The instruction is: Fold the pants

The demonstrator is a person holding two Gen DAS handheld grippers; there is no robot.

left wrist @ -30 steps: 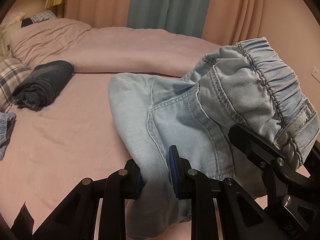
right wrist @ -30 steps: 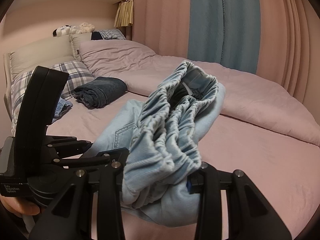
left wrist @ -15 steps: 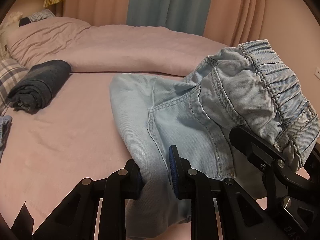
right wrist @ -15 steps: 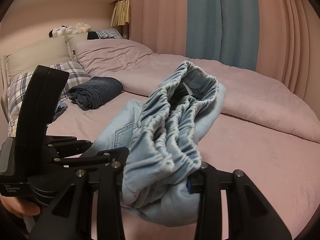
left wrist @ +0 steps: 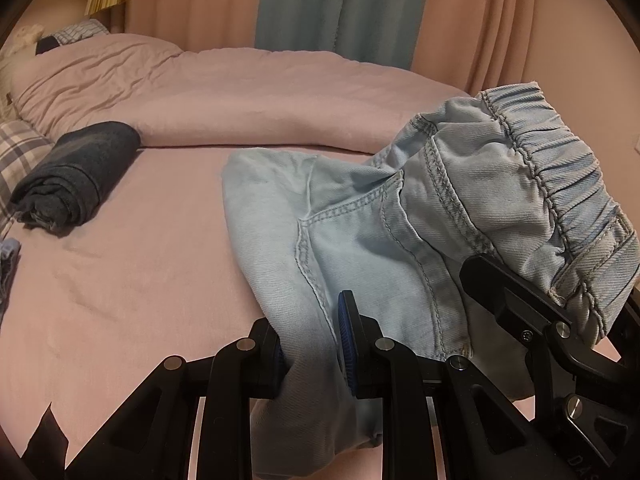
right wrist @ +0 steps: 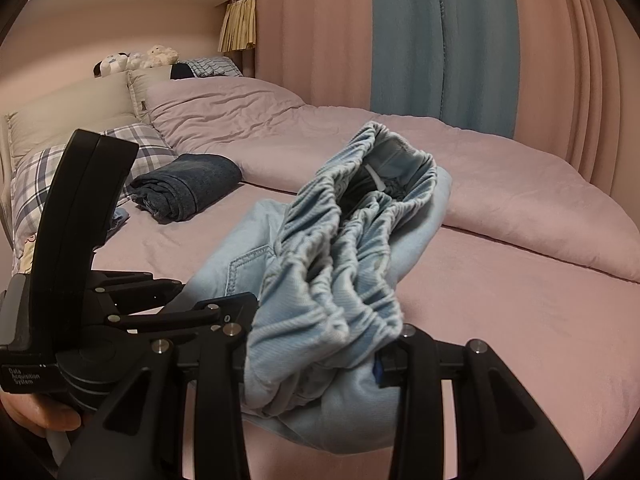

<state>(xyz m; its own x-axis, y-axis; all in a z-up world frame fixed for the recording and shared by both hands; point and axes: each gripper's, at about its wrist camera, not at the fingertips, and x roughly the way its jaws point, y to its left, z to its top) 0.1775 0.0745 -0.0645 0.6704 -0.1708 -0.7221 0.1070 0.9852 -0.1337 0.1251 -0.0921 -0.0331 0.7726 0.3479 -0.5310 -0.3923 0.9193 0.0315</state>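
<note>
Light blue denim pants [left wrist: 360, 232] with an elastic waistband are held bunched above the pink bed. My left gripper [left wrist: 310, 352] is shut on a fold of the pants' fabric below the pocket seam. My right gripper [right wrist: 316, 356] is shut on the gathered waistband [right wrist: 340, 264] of the pants, which bulges up between its fingers. The right gripper also shows at the right edge of the left wrist view [left wrist: 528, 320], just under the waistband. The left gripper shows at the left of the right wrist view [right wrist: 132, 304], held by a hand.
A rolled dark blue garment [left wrist: 76, 172] lies on the bed [left wrist: 120, 280] at the left, near plaid pillows [right wrist: 132, 148]. A folded pink duvet [left wrist: 260, 96] runs along the far side. Curtains hang behind.
Both grippers keep their hold on the pants. The view has shifted slightly, with the dark garment drifting a little; the pants' shape is nearly unchanged.
</note>
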